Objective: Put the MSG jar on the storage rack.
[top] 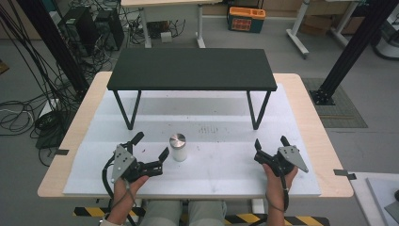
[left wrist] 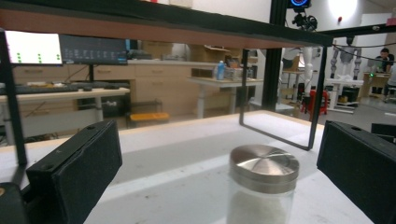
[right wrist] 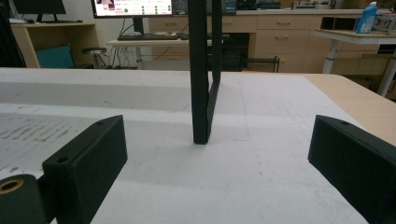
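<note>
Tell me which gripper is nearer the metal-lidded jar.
Left. The left gripper is open just beside the jar, facing it; the right gripper sits well off on its other side.

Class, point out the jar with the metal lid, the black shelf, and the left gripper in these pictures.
jar (top: 178, 149), high view, on its glass side below the lid.
black shelf (top: 192, 68), high view, middle of its top board.
left gripper (top: 151, 146), high view, midway between its open fingertips.
</note>
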`<state>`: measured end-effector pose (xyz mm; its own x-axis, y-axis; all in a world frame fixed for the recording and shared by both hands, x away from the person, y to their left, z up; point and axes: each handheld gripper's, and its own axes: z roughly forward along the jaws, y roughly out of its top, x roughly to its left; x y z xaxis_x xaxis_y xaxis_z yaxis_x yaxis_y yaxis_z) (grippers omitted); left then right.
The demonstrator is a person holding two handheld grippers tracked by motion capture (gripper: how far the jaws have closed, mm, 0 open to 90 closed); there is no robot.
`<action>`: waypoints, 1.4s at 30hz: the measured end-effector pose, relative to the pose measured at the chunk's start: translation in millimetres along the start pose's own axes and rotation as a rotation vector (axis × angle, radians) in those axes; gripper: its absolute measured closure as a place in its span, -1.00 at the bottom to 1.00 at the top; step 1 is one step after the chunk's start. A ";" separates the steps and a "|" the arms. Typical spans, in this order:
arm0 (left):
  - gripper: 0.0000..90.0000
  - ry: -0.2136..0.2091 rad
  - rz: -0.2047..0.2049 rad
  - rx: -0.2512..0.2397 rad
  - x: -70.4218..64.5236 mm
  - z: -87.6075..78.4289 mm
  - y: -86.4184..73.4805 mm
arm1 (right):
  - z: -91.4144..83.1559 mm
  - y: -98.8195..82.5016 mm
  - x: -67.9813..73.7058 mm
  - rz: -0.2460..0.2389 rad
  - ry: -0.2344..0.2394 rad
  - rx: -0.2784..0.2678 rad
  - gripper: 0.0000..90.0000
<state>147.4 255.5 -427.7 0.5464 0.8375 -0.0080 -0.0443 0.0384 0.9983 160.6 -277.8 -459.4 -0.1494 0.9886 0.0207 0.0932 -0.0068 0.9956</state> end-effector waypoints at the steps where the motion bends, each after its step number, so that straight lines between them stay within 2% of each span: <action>1: -0.99 0.000 0.000 0.000 0.0 0.0 0.0 | 0.0 0.0 0.0 0.000 0.000 0.000 -0.91; 11: -0.99 -0.018 0.017 0.024 -9.7 22.1 -2.7 | 0.2 0.3 -0.5 0.000 0.003 0.002 -0.91; 22: -0.99 0.006 0.040 0.071 -23.1 44.2 -8.1 | 0.0 -0.1 -0.5 0.001 0.002 -0.001 -0.91; 31: -0.92 0.018 0.070 0.107 -28.6 53.1 -11.4 | -0.1 -0.6 -1.3 0.004 0.005 -0.003 -0.90; 39: -0.81 0.019 0.059 0.113 -28.9 57.0 -13.4 | -0.2 -0.8 -1.8 0.007 0.006 -0.004 -0.90; 42: -0.75 0.021 0.015 0.101 -28.4 57.5 -17.6 | -0.2 -0.8 -1.9 0.008 0.007 -0.005 -0.90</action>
<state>180.7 199.8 -441.7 0.5289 0.8487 0.0066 0.0325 -0.0280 0.9991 160.6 -279.6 -460.3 -0.1554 0.9874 0.0291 0.0896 -0.0153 0.9959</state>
